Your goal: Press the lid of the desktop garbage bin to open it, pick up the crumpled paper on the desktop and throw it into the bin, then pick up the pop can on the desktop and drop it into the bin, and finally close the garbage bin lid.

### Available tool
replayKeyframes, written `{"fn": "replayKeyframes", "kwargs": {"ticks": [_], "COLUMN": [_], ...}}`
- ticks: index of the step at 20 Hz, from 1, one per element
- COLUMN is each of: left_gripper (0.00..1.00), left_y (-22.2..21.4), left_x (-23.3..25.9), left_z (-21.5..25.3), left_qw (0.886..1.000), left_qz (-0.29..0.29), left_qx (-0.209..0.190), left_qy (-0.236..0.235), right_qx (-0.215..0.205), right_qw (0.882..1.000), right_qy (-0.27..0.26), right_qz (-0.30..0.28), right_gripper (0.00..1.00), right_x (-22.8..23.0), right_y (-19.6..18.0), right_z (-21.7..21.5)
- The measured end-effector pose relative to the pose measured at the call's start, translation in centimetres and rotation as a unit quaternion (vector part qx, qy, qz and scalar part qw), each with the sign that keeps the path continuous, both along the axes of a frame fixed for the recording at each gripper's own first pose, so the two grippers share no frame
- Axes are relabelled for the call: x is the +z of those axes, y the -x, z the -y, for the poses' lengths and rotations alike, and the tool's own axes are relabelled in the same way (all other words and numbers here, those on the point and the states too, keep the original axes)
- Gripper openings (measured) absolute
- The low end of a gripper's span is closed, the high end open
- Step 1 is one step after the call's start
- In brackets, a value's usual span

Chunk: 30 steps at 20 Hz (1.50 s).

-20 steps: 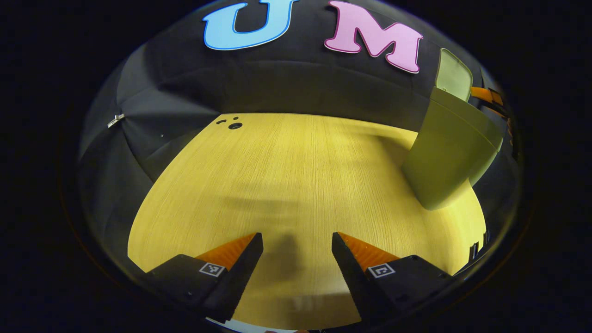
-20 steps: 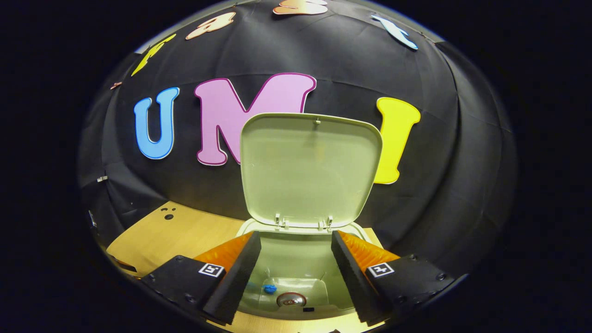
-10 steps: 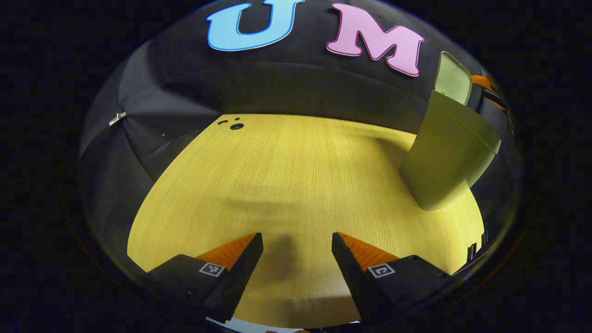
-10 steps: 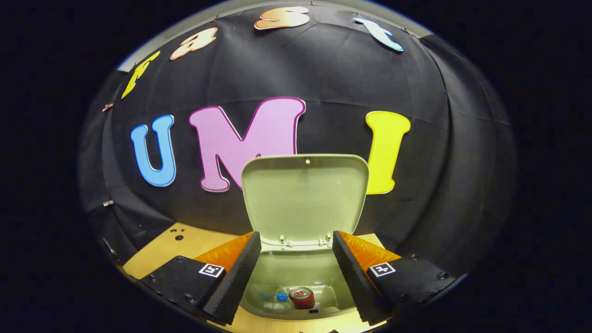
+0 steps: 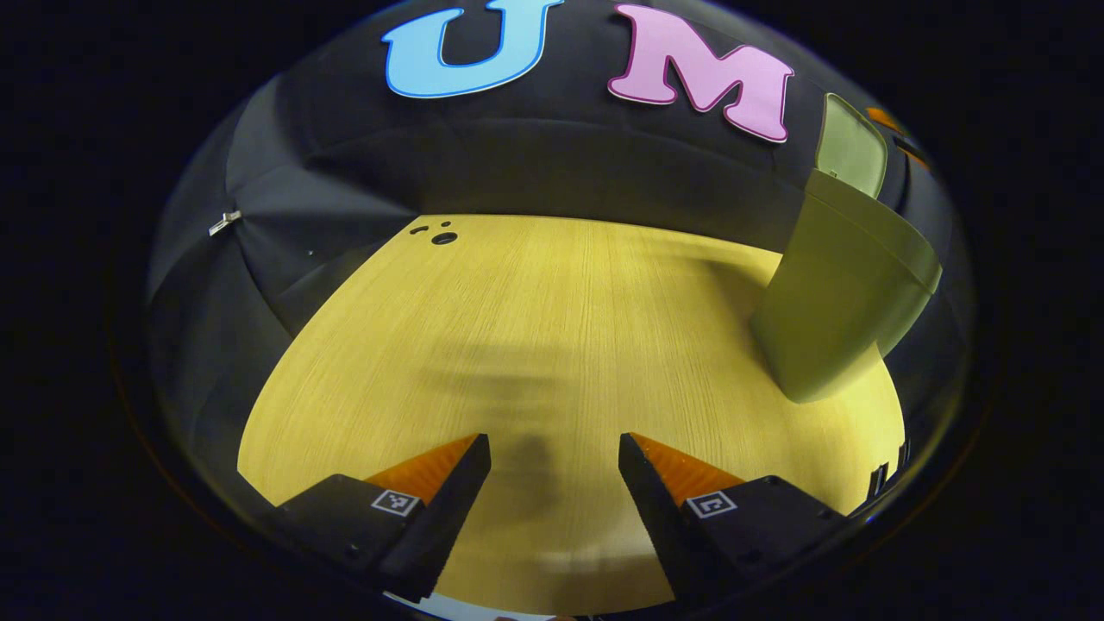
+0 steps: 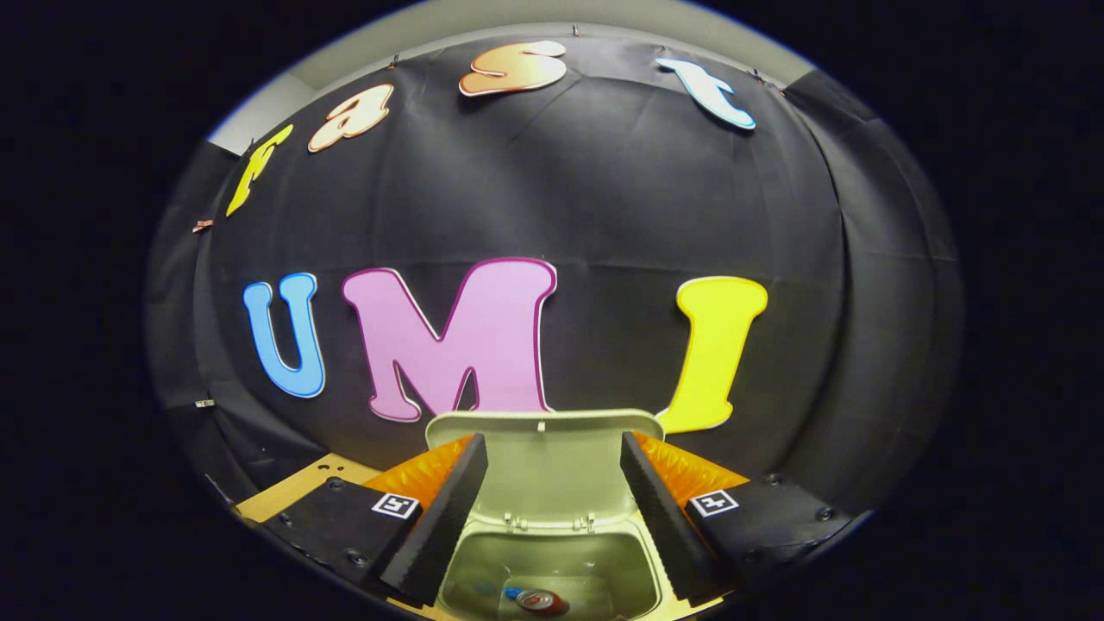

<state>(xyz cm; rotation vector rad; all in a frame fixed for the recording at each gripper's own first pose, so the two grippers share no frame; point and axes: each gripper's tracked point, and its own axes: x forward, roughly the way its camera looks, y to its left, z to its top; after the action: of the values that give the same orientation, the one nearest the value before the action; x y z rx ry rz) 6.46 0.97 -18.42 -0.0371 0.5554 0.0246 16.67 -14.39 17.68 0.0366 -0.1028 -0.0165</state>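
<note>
Wooden desktop (image 5: 552, 328) | bin (image 5: 841, 293) lid (image 6: 548, 457) up, can (image 6: 539, 601) inside | both tools (image 5: 555, 483) (image 6: 554, 492) spread apart, holding nothing

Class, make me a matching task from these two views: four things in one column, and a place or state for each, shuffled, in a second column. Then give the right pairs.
Things
1. lid
2. pop can
3. left gripper
4. bin

Places or states
A. lying at the bottom inside the bin
B. open above bare wooden tabletop, holding nothing
C. standing up, open
D. standing on the table at the right side of the left gripper view

Pairs: 1-C, 2-A, 3-B, 4-D
</note>
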Motion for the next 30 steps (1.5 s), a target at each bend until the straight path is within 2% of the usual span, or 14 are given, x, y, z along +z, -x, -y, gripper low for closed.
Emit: {"fn": "replayKeyframes", "kwargs": {"ticks": [4,9,18,20,24,30], "left_gripper": [0.96,0.96,0.96,0.96,0.96,0.96], "left_y": [-0.7,-0.9,-0.1,0.0,0.4,1.5], "left_x": [0.7,1.9,2.1,2.0,2.2,2.4], "left_z": [1.1,1.9,0.2,-0.2,-0.6,-0.4], "left_qw": [1.0,1.0,1.0,1.0,0.999,0.999], "left_qz": [0.003,0.009,0.013,0.014,0.019,0.03], "left_qx": [-0.007,-0.023,0.007,0.016,0.024,0.003], "left_qy": [-0.009,-0.008,0.017,0.022,0.03,0.03], "right_qx": [0.012,0.003,-0.022,-0.03,-0.025,-0.036], "right_qw": [1.0,1.0,0.999,0.999,0.999,0.997], "right_qy": [-0.011,-0.014,-0.022,-0.02,0.002,0.018], "right_qz": [0.004,0.01,-0.037,-0.032,-0.048,-0.067], "right_gripper": [0.97,0.97,0.97,0.98,0.98,0.97], "right_x": [1.3,3.1,0.7,1.0,0.4,-1.2], "right_y": [-1.6,-4.0,-7.9,-8.1,-6.7,-3.0], "right_z": [-0.4,-0.9,-0.2,0.3,-0.1,-0.3]}}
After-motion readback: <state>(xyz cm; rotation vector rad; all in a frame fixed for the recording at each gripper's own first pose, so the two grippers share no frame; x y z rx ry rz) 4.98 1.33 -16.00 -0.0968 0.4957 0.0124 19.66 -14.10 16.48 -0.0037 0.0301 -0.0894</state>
